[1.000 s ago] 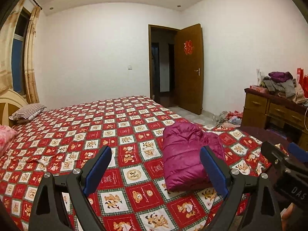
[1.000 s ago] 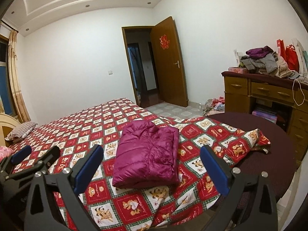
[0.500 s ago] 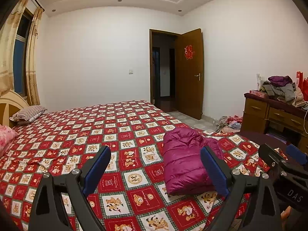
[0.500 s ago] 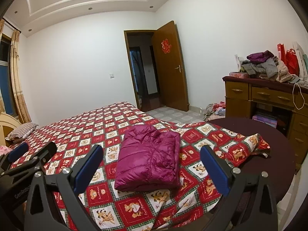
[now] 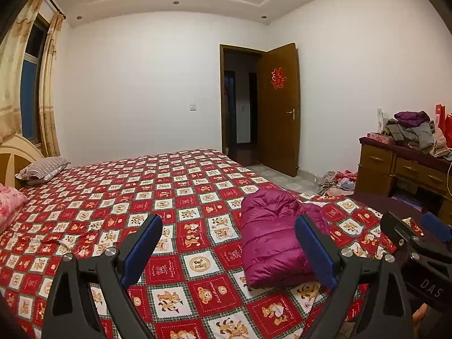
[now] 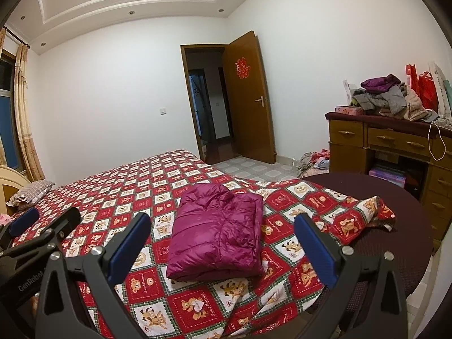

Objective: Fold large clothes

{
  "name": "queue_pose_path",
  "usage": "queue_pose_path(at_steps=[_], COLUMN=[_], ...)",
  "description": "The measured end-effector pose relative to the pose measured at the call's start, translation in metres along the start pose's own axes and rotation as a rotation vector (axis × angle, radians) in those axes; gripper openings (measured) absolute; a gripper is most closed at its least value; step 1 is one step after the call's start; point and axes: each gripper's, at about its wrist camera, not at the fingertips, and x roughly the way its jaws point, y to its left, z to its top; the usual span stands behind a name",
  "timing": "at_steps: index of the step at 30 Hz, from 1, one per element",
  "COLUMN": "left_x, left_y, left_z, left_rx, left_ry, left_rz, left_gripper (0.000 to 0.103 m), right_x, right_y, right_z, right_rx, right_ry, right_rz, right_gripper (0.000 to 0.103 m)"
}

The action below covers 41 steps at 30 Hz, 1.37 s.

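A magenta puffer jacket [image 5: 272, 236] lies folded into a neat rectangle on the red patterned bedspread [image 5: 175, 197], near the bed's foot. In the right wrist view the same jacket [image 6: 217, 230] sits straight ahead, between the fingers' lines of sight. My left gripper [image 5: 228, 250] is open and empty, held above the bed to the left of the jacket. Also open and empty, my right gripper [image 6: 221, 250] hovers short of the jacket without touching it. Each gripper shows at the edge of the other's view.
A wooden dresser [image 6: 395, 152] piled with clothes stands at the right. A dark round table [image 6: 406, 226] lies under the bedspread's corner. Loose clothes [image 6: 313, 162] lie on the floor by the open door [image 6: 248, 96]. Pillows [image 5: 42, 168] rest at the headboard.
Both grippers have drawn back and tilted upward a little, so the jacket sits lower and smaller in each view. The jacket itself has not moved.
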Motion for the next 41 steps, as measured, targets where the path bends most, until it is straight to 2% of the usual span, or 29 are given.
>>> queue_pose_path(at_steps=[13, 21, 24, 34, 41], left_x=[0.005, 0.001, 0.002, 0.008, 0.012], left_y=[0.003, 0.004, 0.006, 0.019, 0.023], left_z=[0.002, 0.005, 0.007, 0.014, 0.013], left_rx=[0.022, 0.045, 0.035, -0.028, -0.027], left_ry=[0.002, -0.043, -0.042, -0.017, 0.002], left_rz=[0.018, 0.067, 0.063, -0.025, 0.000], left_gripper=[0.095, 0.095, 0.095, 0.095, 0.095], right_x=[0.004, 0.003, 0.003, 0.003, 0.005], right_y=[-0.001, 0.001, 0.002, 0.002, 0.004], right_z=[-0.002, -0.002, -0.001, -0.001, -0.001], right_rx=[-0.005, -0.018, -0.026, -0.024, -0.026], right_ry=[0.009, -0.003, -0.006, -0.007, 0.001], right_rz=[-0.017, -0.028, -0.030, -0.031, -0.031], right_gripper=[0.103, 0.103, 0.103, 0.103, 0.103])
